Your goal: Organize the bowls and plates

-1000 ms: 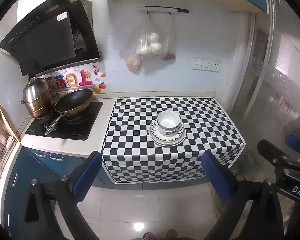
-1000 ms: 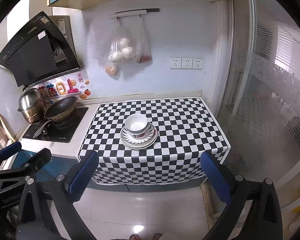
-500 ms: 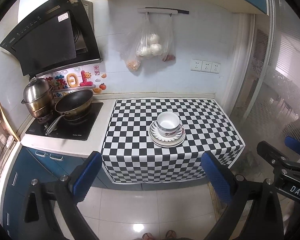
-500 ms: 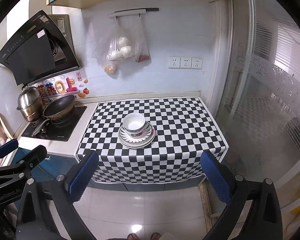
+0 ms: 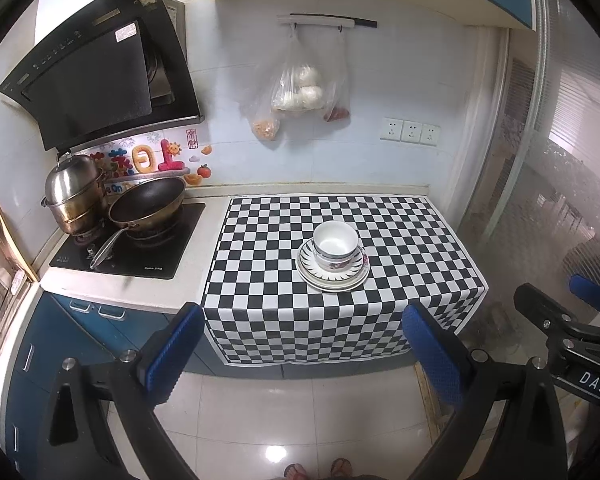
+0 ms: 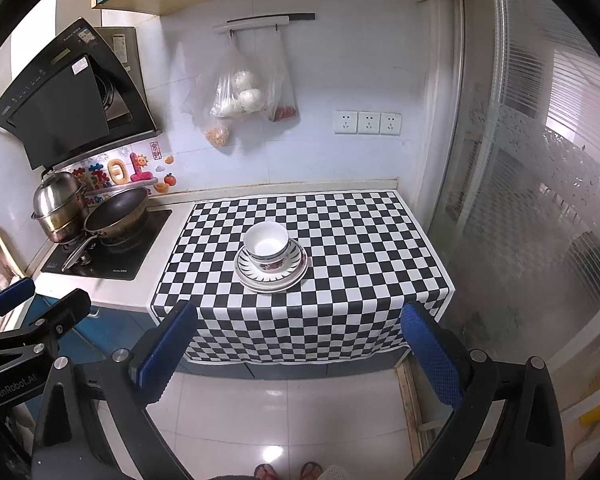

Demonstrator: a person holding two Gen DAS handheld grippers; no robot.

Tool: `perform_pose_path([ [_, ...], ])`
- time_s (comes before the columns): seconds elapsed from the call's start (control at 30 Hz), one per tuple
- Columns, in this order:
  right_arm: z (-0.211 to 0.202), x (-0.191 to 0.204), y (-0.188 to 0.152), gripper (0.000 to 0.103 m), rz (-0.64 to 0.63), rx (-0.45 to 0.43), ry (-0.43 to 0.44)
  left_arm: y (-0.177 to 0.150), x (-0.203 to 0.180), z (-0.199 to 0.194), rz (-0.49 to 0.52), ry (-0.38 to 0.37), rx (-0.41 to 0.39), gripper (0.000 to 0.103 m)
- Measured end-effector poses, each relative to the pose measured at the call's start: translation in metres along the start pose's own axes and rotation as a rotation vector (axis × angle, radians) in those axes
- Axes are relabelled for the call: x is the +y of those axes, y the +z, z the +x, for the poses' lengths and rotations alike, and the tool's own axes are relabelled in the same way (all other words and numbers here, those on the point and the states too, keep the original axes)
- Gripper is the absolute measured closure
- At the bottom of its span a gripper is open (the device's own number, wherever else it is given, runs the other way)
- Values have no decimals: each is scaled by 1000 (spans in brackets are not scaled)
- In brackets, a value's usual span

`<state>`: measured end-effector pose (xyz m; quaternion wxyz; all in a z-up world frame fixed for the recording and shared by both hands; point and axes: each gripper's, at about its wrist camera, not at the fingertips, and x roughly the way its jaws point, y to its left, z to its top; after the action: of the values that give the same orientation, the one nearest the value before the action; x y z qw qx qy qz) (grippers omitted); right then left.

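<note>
**Inspector:** Small kitchen, pale tiled wall, white tiled floor. The table (image 5: 260,216) carries a black-and-white checked cloth (image 5: 400,240) that hangs over its front edge. To its left, a hob with a black wok (image 5: 148,204) and a steel steamer pot (image 5: 74,192). Plastic bags (image 5: 300,92) hang from a wall rail above.

**Assessor:** And the crockery?

**Inspector:** All in one pile near the middle of the cloth. A white bowl (image 5: 335,242) sits nested in a second, patterned bowl, and both rest on the stack of plates (image 5: 332,276). The right wrist view shows the same pile (image 6: 271,266), upright and undisturbed.

**Assessor:** State of the tools?

**Inspector:** The left gripper (image 5: 300,344) has its jaws spread wide with nothing between them. The right gripper (image 6: 298,340) is likewise spread and empty. Both hang over the floor, well apart from the table's front edge.

**Assessor:** Any change over the last second?

**Inspector:** Very little. In the left view the pile has kept its place; in the right view it has drifted slightly left and the left gripper at the frame edge sits a little higher, so the right tool has shifted a touch. The crockery itself has not moved, and neither tool has closed on the table.

**Assessor:** Meaning for the task?

**Inspector:** My judgement: either handling has not begun, or the pile is the finished arrangement and the person is standing back. The pictures do not settle which. If work remains, the top bowl is the obvious first lift, and the nested bowl beneath may come up with it.
</note>
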<state>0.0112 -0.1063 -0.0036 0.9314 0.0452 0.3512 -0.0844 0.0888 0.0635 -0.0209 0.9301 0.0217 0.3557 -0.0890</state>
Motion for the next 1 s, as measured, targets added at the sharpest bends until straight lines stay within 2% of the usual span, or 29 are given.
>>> perform_pose_path([
  [1.0, -10, 5, -3, 0, 11, -9, -16, 3, 4, -4, 19, 4, -10, 1],
])
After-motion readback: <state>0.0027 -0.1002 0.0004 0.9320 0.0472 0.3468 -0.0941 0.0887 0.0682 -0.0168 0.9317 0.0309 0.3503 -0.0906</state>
